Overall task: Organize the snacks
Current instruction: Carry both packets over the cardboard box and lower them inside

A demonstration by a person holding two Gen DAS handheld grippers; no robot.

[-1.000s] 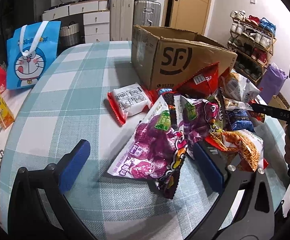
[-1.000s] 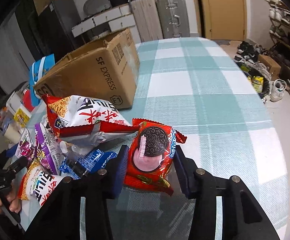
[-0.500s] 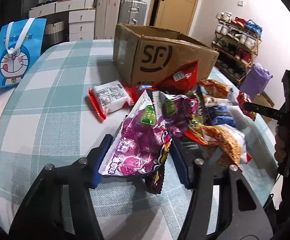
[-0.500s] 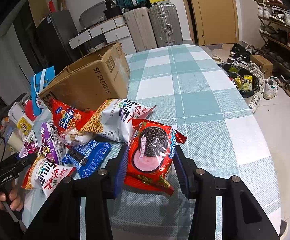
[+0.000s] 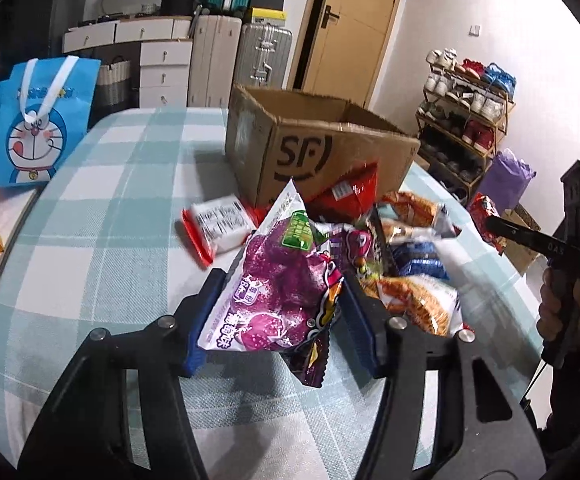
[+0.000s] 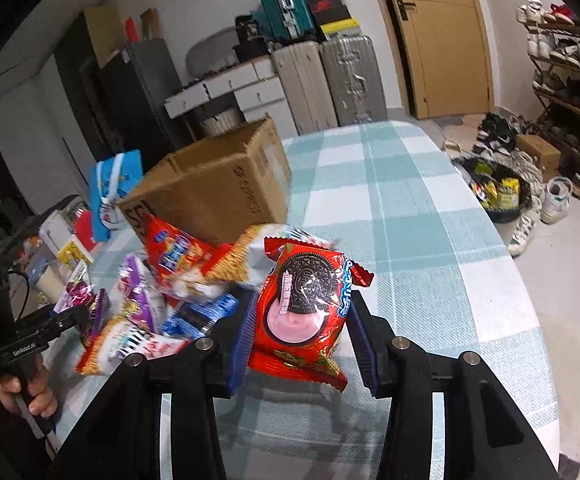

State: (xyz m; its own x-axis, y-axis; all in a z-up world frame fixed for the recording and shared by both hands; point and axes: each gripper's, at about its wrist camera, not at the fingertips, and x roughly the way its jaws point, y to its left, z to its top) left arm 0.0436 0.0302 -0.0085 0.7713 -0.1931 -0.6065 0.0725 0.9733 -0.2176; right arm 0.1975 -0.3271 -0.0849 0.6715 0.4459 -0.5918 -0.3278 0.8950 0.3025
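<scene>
My left gripper [image 5: 278, 316] is shut on a purple grape candy bag [image 5: 278, 280], lifted a little off the checked tablecloth. A dark purple packet [image 5: 315, 360] hangs under it. My right gripper [image 6: 299, 320] is shut on a red Oreo packet [image 6: 301, 312], also raised above the table. Between the two lies a heap of snack bags [image 5: 409, 272], seen again in the right wrist view as snack bags [image 6: 162, 292]. An open cardboard box [image 5: 313, 148] marked SF stands behind the heap; the same box [image 6: 214, 192] shows at centre left in the right wrist view.
A red-and-white packet [image 5: 218, 228] lies left of the box. A blue cartoon bag [image 5: 42, 120] stands at the table's left side. Suitcases [image 6: 325, 80], drawers and a shoe rack [image 5: 465, 112] line the room. A person's hand [image 5: 561, 304] holds the right gripper's handle.
My left gripper went from wide open to shut on the purple grape bag and lifted it. The right gripper rose with the Oreo packet still in it.
</scene>
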